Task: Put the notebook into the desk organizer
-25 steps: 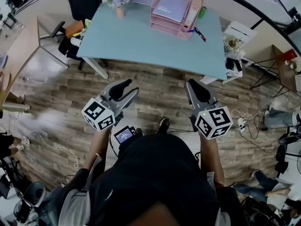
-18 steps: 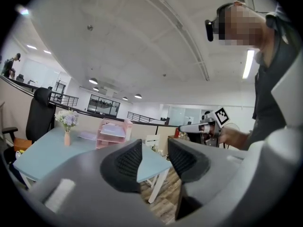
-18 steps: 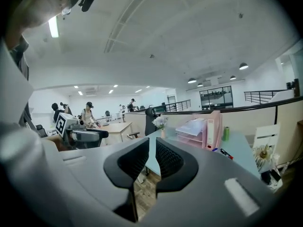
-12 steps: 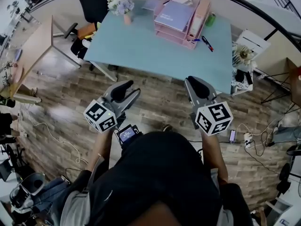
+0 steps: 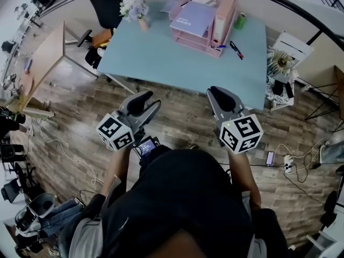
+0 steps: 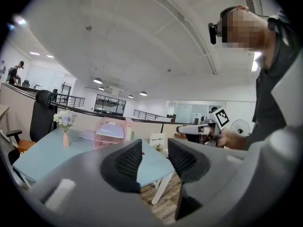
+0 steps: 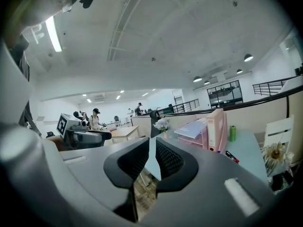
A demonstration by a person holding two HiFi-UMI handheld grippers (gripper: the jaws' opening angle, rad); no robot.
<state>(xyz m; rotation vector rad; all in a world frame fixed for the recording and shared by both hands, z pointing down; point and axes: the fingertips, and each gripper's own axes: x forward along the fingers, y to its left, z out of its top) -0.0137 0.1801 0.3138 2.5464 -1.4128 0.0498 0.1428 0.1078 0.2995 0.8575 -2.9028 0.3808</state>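
Two grippers hover above the wood floor (image 5: 183,112), short of the blue table (image 5: 161,58), touching nothing. Left gripper (image 5: 144,102): jaws spread, nothing between them. Right gripper (image 5: 219,94): jaws pressed together, empty. The table sits at 12 o'clock from both. The lavender notebook (image 5: 192,14) lies flat on the top tray of the pink desk organizer (image 5: 193,36), at the table's far edge. A pink binder (image 5: 223,15) stands upright against the organizer at its 3 o'clock, with a green bottle (image 5: 240,21) just past it. The flower vase (image 5: 134,8) is at the organizer's 9 o'clock, well apart. A pen (image 5: 235,49) lies on the table at its 4 o'clock.
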